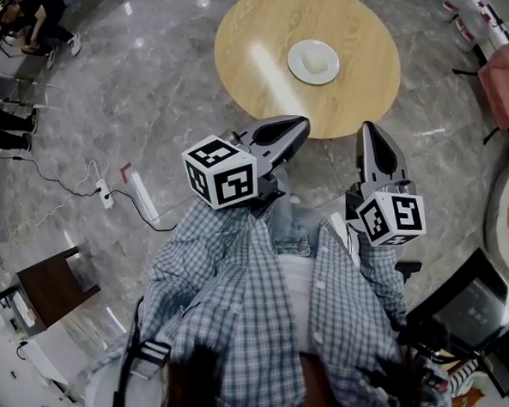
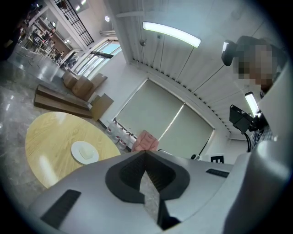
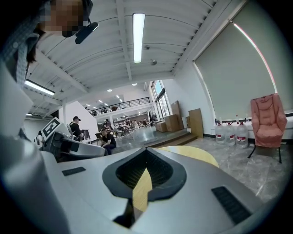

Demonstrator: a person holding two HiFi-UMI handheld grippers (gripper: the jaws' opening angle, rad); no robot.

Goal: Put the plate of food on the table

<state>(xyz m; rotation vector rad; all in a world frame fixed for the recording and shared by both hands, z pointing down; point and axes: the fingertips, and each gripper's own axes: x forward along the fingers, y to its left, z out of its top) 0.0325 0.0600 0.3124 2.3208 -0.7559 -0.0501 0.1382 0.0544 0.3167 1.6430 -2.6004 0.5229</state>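
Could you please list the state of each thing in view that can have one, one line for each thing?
left gripper: shut, nothing between its jaws.
right gripper: shut, nothing between its jaws.
plate of food: lies flat on the table, touched by neither gripper.
round wooden table: standing, bears the plate.
pink chair: upright, nobody sits in it.
ceiling lamp: lit.
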